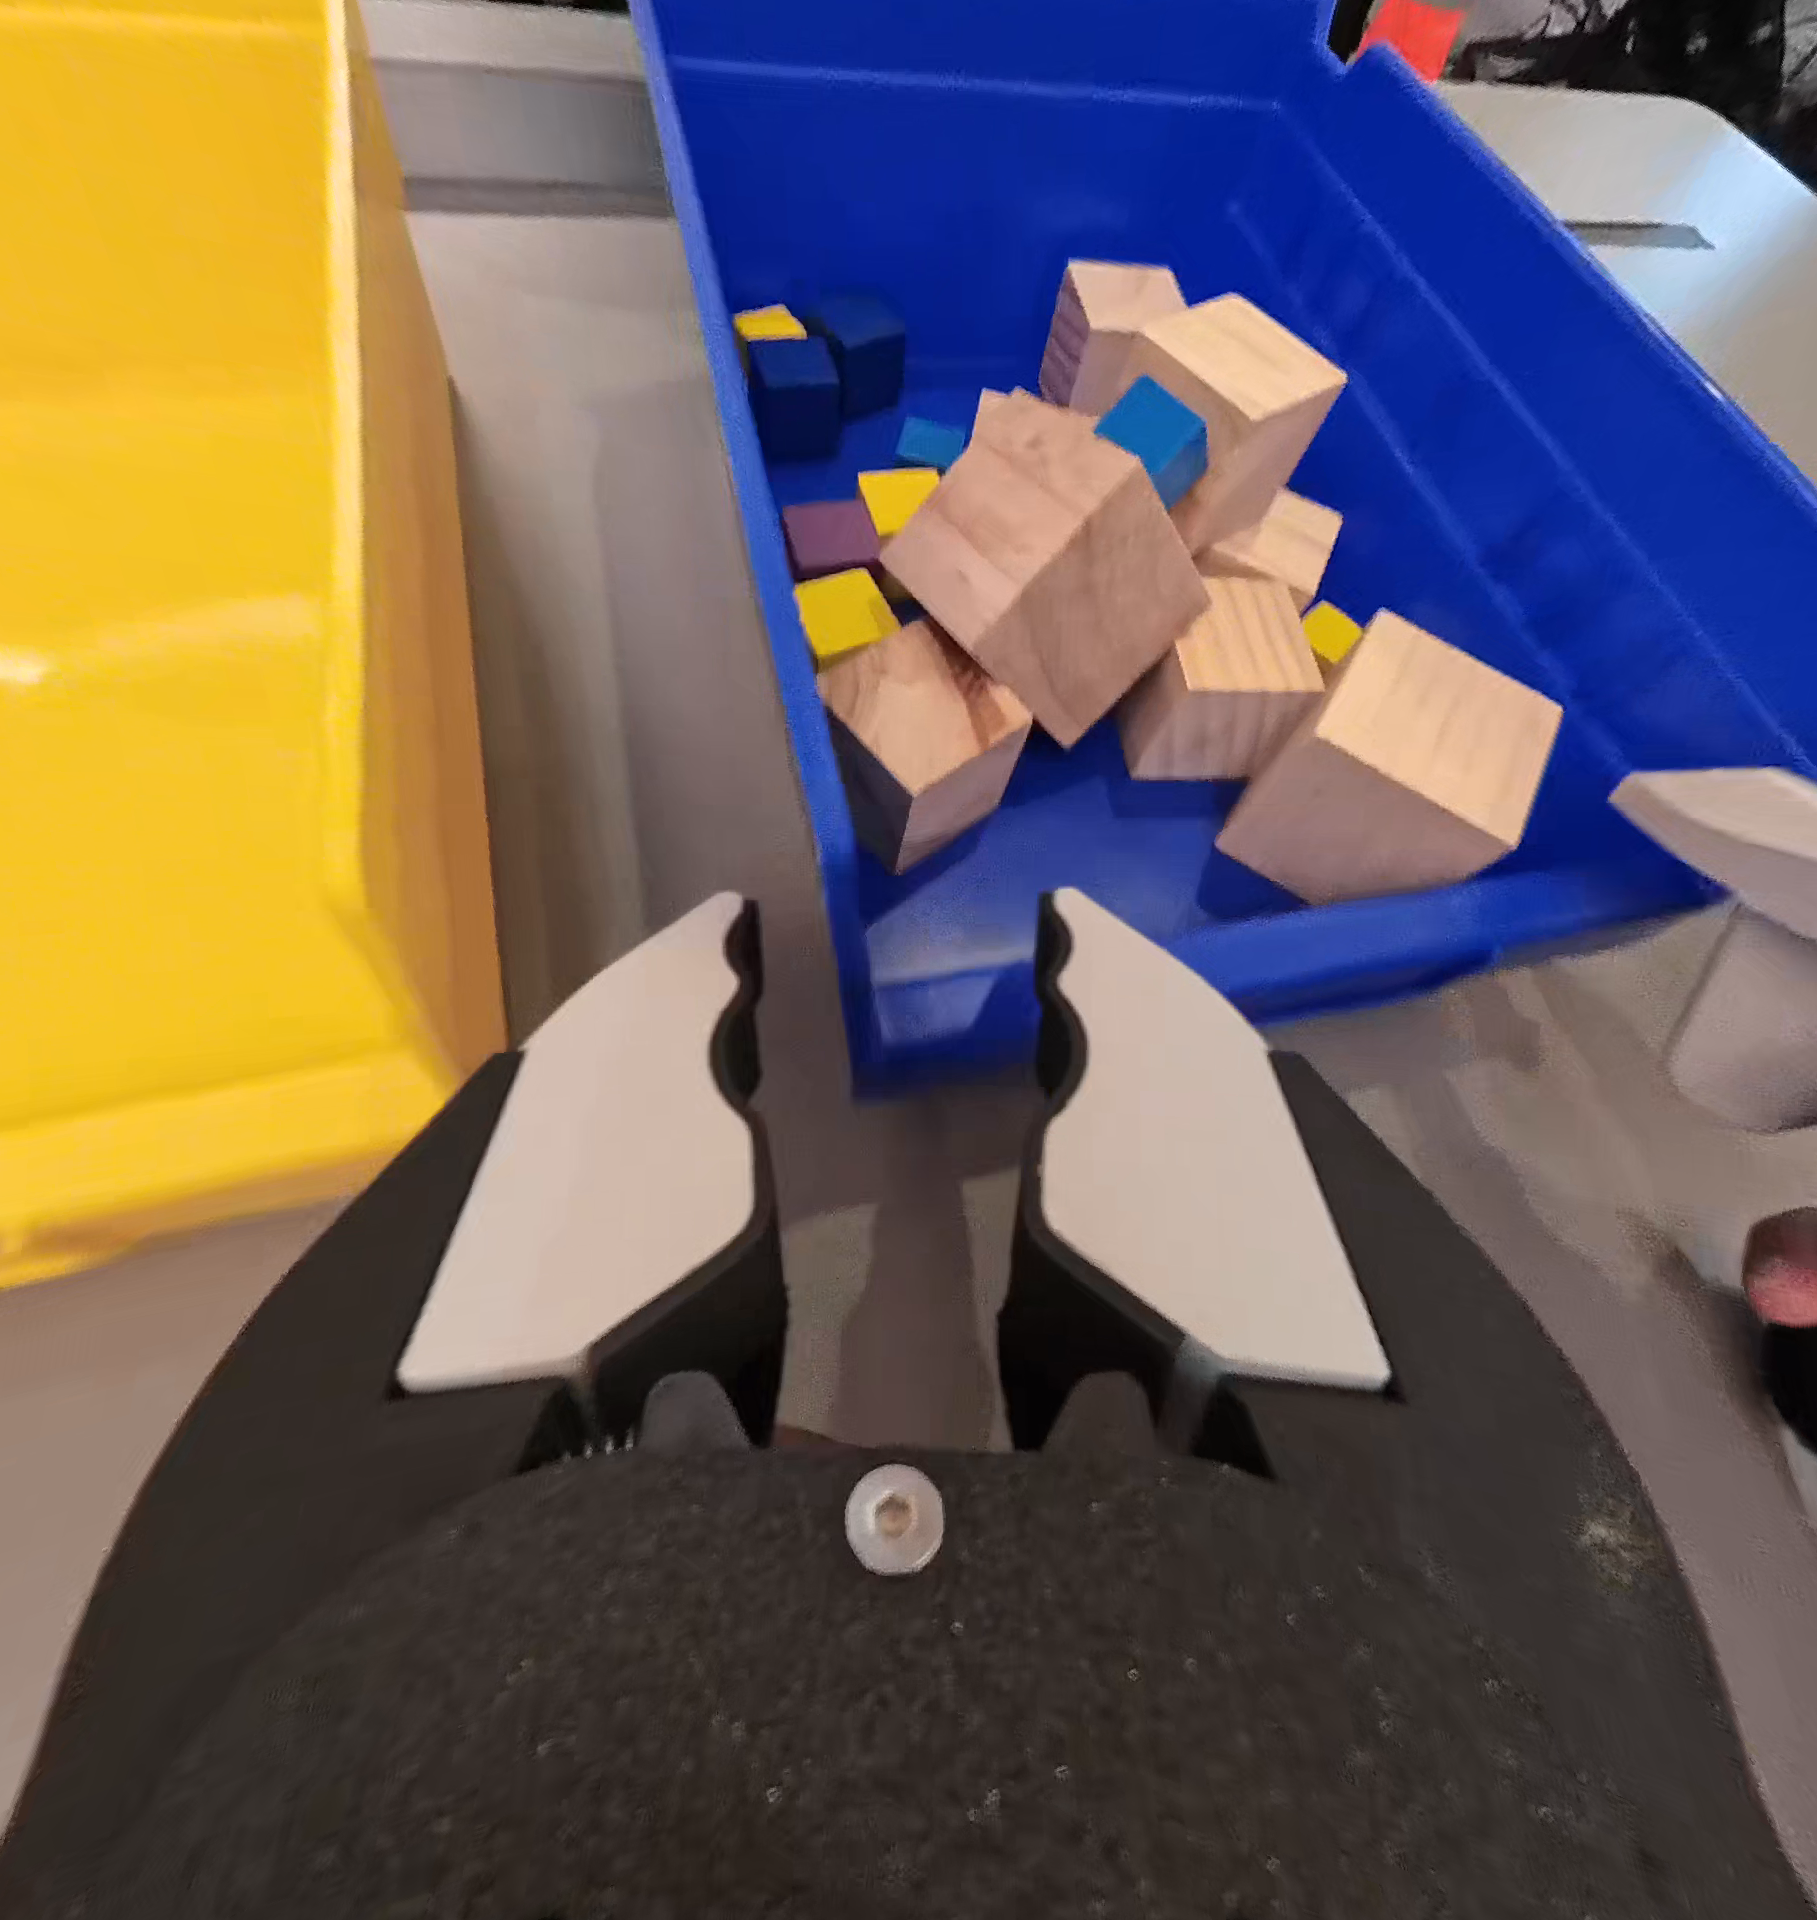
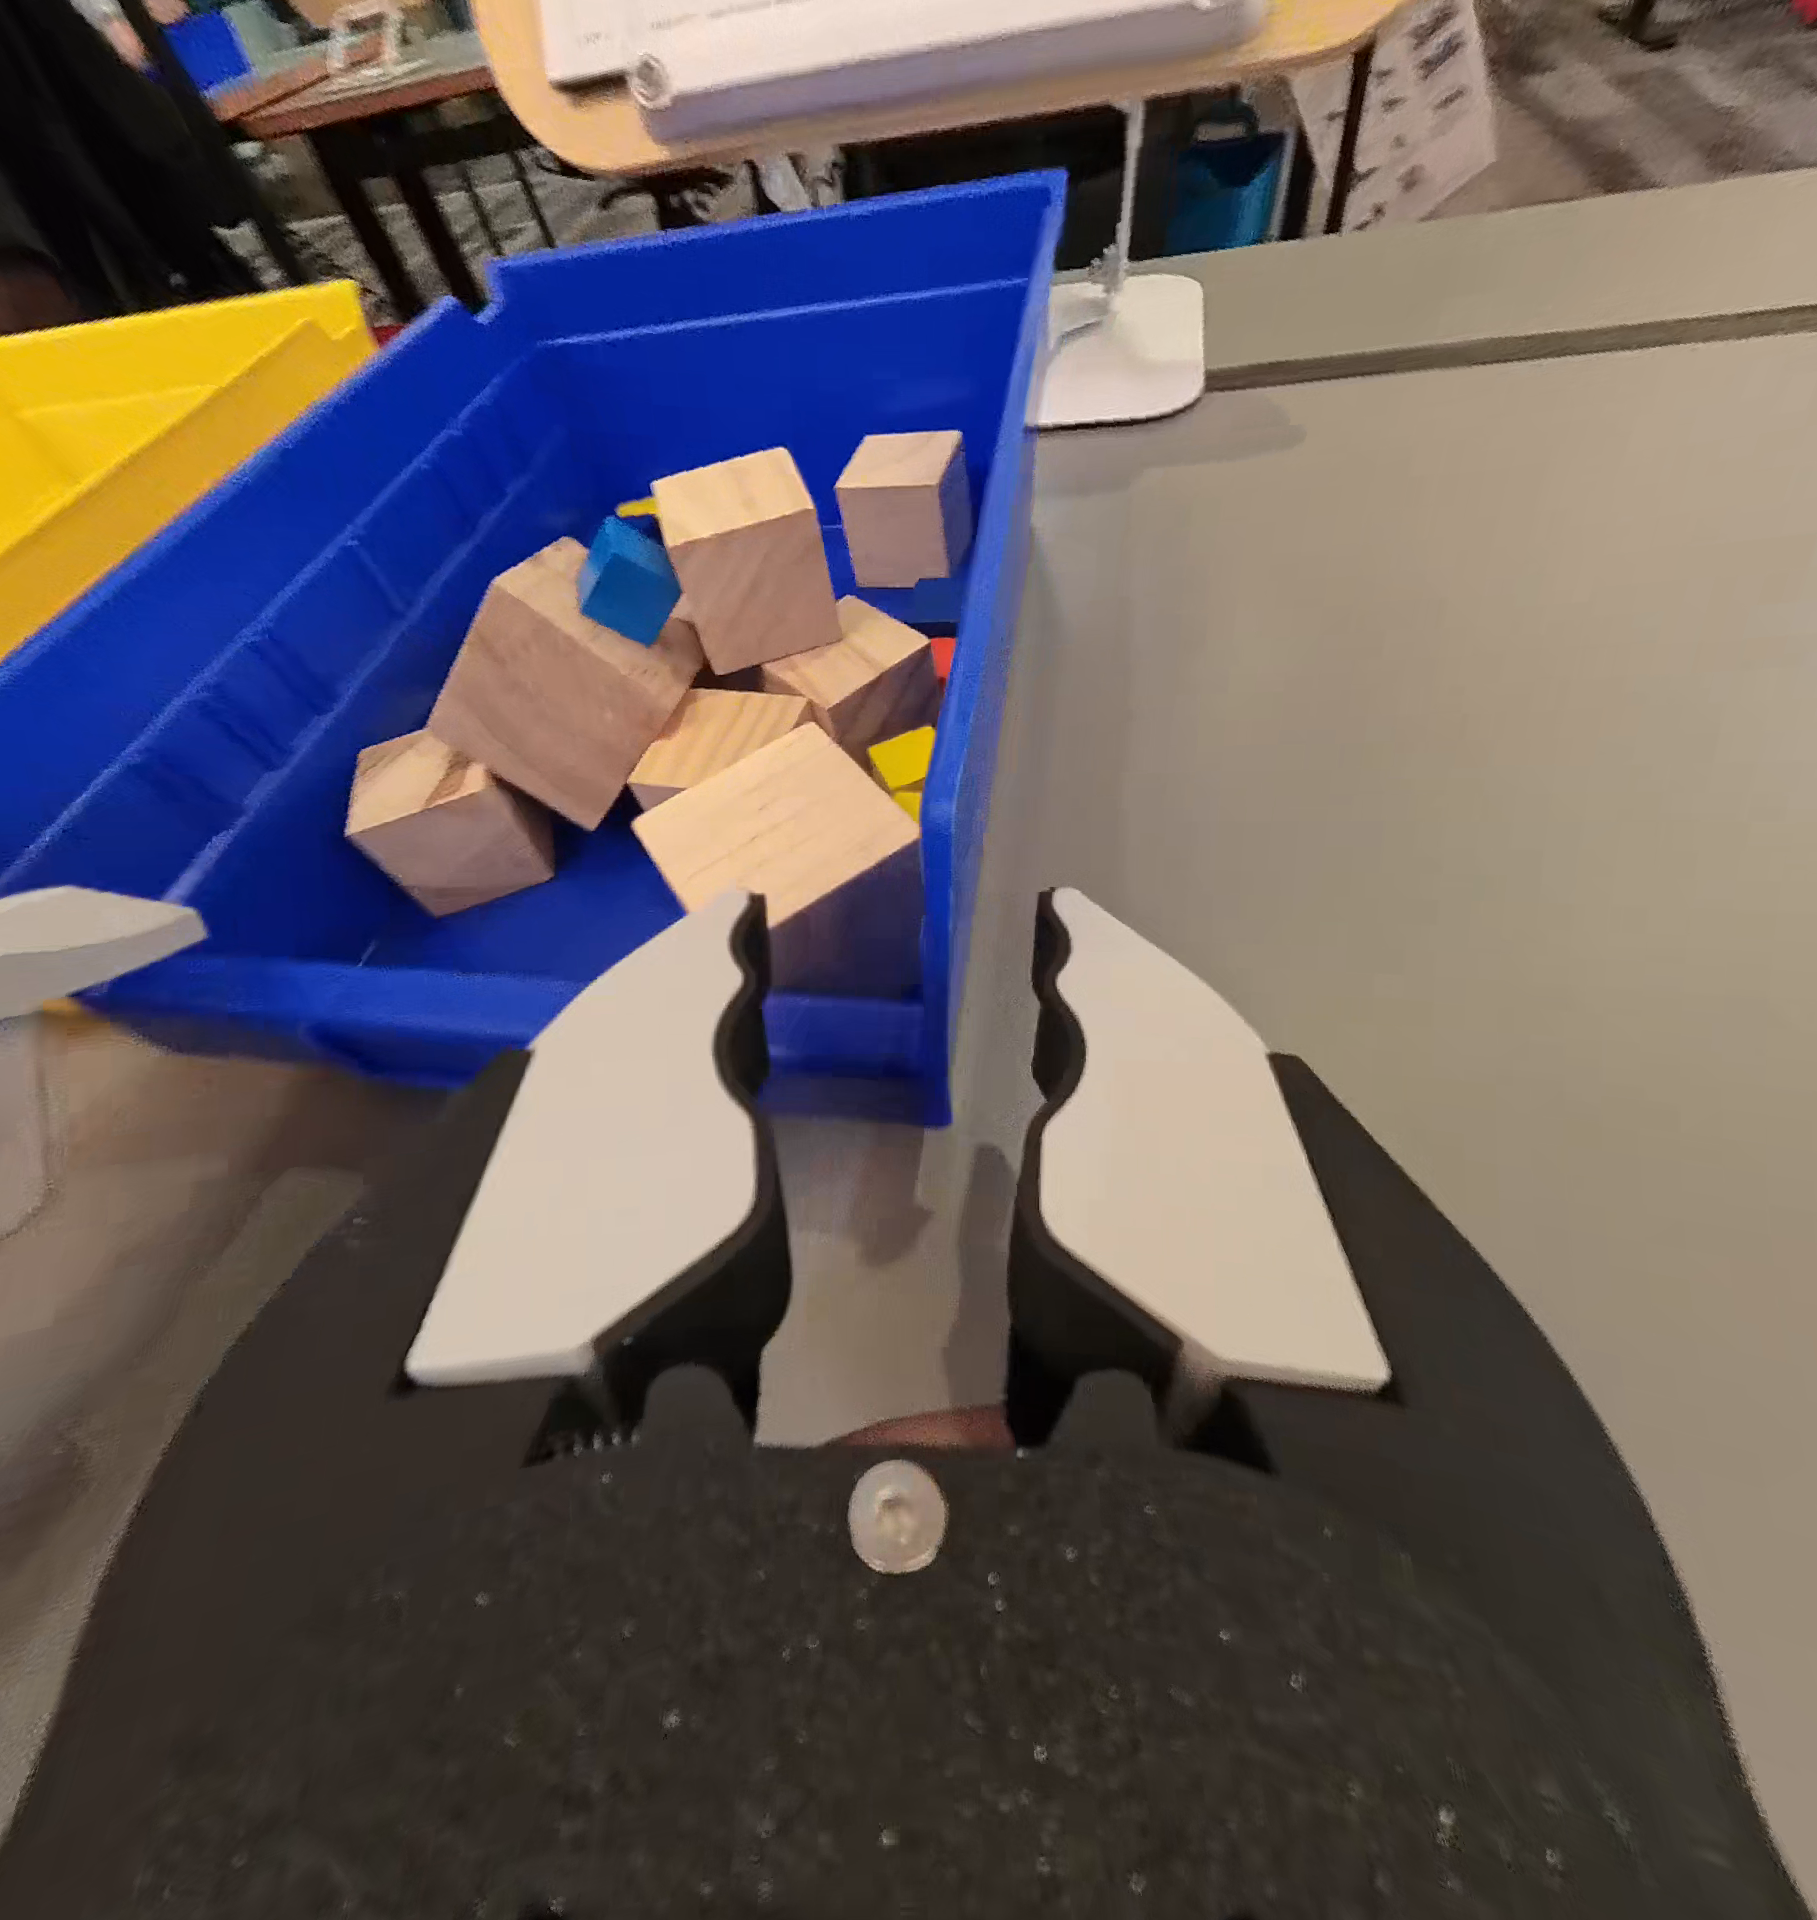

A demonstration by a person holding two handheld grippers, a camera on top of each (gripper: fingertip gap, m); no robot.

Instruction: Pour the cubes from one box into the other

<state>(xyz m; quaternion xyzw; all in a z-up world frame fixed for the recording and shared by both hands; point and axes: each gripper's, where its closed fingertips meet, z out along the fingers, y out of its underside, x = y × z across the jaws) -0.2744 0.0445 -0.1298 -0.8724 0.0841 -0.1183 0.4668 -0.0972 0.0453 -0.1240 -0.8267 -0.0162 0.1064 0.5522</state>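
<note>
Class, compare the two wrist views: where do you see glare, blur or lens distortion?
Left wrist view: a glare streak on the yellow box, and soft blur over the cubes. Right wrist view: the blue box has bowed, wide-angle edges, and the background is blurred.

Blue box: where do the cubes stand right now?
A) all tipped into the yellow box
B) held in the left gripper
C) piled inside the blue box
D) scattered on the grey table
C: the wooden and coloured cubes lie heaped in the blue box, while both grippers stand open at its near corners.
</note>
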